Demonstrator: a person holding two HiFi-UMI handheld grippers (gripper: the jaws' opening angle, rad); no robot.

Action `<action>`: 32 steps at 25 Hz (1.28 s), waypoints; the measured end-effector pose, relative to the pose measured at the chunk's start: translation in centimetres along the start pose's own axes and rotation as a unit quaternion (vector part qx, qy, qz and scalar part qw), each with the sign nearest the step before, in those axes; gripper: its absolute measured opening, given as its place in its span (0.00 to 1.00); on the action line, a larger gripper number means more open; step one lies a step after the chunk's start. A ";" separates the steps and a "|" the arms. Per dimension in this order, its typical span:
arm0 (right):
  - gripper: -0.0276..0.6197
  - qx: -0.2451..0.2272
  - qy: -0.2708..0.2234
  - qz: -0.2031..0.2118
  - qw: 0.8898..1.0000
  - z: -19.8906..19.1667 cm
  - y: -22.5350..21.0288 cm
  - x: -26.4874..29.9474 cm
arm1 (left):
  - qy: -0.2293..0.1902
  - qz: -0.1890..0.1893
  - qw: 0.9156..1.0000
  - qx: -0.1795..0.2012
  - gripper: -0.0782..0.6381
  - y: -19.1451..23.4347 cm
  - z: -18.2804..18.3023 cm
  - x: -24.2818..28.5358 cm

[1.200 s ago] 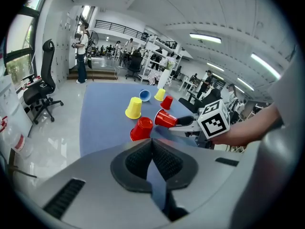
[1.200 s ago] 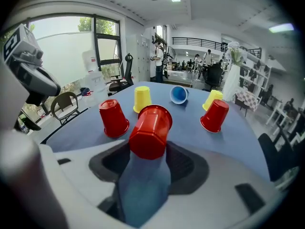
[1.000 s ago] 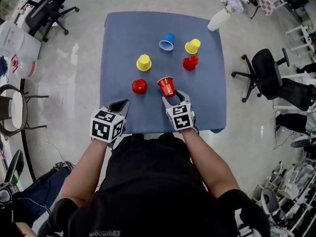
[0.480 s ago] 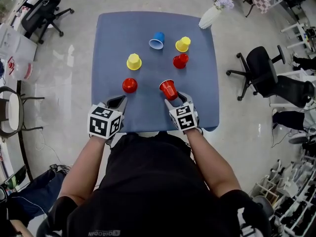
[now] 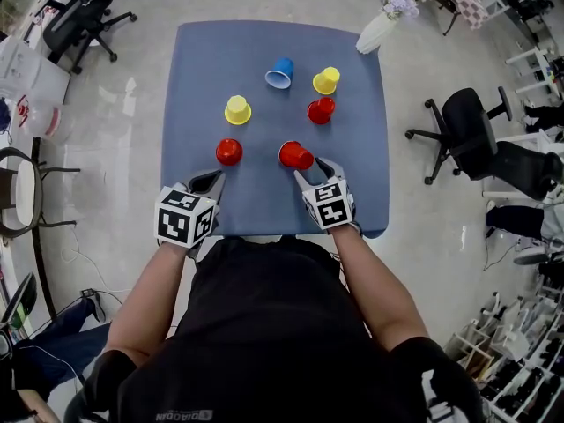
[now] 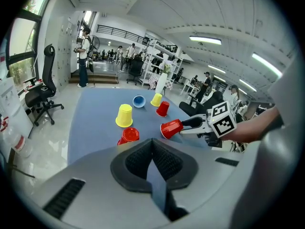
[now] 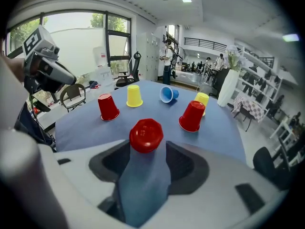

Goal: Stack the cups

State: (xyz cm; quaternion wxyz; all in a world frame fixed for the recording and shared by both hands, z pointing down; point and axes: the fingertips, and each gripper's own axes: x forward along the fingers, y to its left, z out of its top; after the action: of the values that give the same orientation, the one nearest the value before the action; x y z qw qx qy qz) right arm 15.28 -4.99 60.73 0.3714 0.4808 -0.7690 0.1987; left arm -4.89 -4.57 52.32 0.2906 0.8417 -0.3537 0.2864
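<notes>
Nearest to you, your left tool (image 5: 214, 181) is hanging over the front part of the tabletop (image 5: 203, 51) with its jaws pressed together and nothing between them. I judge that it is only waiting, because this step is giving it no cup to handle. Your right tool (image 5: 315, 169) is pinching the held red cup (image 5: 295, 155) at its closed base, so the cup is hanging above the tabletop, tipped on its side, with the open mouth pointing away from the tool. Such a grip is leaving the mouth free, and this is probably what you are needing in order to lower it over another cup. A little farther and toward your left, the left red cup (image 5: 228, 152) is standing upside down, apart from the held one; it is looking like the nearest base for a stack. Behind it the near yellow cup (image 5: 237, 109) is also standing mouth down. On the right side the far red cup (image 5: 320, 110) is standing the same way, with the far yellow cup (image 5: 326, 79) just behind it. Farthest, the blue cup (image 5: 280, 72) is lying on its side, so it is asking for turning before stacking.
</notes>
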 end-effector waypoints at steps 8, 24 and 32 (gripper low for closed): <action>0.41 -0.012 -0.015 0.023 1.000 2.3 0.3 1.1 | -0.005 0.012 1.000 -0.009 0.12 0.4 0.2 -0.2; 0.41 -0.039 -0.007 0.024 0.999 5.0 -0.5 4.0 | -0.011 0.037 0.999 -0.036 0.12 2.2 -0.2 -1.2; 0.38 -0.052 -0.016 0.034 0.998 6.4 -0.4 4.7 | -0.012 0.048 0.998 -0.050 0.12 2.8 -0.8 -1.5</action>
State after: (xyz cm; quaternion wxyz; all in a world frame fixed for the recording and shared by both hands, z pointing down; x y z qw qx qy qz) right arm 11.96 -12.15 60.16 0.3765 0.4377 -0.8001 0.1631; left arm -8.16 -4.95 52.61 0.3142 0.8113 -0.4110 0.2721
